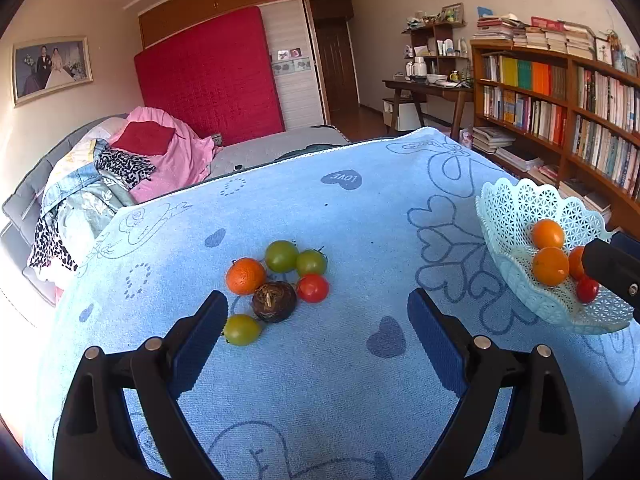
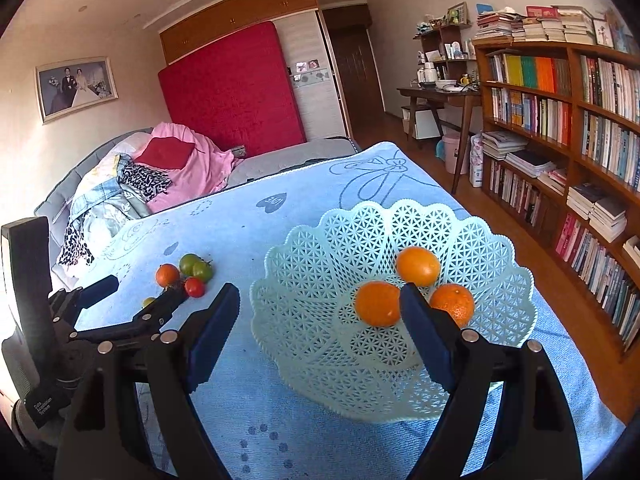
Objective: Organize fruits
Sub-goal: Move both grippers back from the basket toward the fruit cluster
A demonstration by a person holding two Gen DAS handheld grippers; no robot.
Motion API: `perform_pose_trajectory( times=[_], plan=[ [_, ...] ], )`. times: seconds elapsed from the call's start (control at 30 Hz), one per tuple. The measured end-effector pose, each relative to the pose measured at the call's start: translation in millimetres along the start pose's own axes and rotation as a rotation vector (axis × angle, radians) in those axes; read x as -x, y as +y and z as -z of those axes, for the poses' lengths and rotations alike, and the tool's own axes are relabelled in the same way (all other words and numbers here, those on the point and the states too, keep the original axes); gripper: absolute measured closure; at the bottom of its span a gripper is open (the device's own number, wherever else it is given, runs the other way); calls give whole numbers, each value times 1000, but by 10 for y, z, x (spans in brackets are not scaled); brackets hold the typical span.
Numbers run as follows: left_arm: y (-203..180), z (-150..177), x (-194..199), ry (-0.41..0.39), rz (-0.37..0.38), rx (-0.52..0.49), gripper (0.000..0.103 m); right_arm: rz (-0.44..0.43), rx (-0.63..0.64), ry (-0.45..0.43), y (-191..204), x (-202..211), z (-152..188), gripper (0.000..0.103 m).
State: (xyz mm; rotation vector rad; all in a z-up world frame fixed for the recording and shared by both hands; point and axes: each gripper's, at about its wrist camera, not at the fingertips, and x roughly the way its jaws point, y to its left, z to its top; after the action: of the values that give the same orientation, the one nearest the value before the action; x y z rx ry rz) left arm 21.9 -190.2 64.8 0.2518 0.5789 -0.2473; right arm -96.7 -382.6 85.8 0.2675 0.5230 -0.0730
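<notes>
A pale blue lattice basket [image 2: 320,280] stands on the blue cloth [image 1: 320,208] at the right and holds three oranges [image 2: 378,304]; the left wrist view also shows a red tomato [image 1: 587,290] in the basket [image 1: 516,216]. A cluster lies on the cloth: an orange [image 1: 245,276], two green tomatoes [image 1: 281,256], a red tomato [image 1: 313,288], a dark brown fruit [image 1: 274,302] and a third green tomato [image 1: 241,329]. My left gripper [image 1: 318,312] is open and empty, just before the cluster. My right gripper [image 2: 320,304] is open and empty over the basket's near side.
The table's far edge meets a bed with piled clothes [image 1: 120,168]. A tall bookshelf [image 1: 560,100] stands to the right, with wooden floor [image 2: 500,216] beside the table. The left gripper [image 2: 140,300] shows at the left in the right wrist view.
</notes>
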Motion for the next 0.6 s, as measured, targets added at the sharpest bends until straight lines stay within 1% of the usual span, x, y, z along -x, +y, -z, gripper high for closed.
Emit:
perform_pose_trajectory(
  times=[0.4, 0.6],
  plan=[
    [305, 121, -49, 23, -54, 14, 12, -59, 69, 24, 393, -157, 8, 20],
    [534, 197, -104, 48, -84, 33, 12, -84, 112, 39, 580, -263, 13, 20]
  ],
)
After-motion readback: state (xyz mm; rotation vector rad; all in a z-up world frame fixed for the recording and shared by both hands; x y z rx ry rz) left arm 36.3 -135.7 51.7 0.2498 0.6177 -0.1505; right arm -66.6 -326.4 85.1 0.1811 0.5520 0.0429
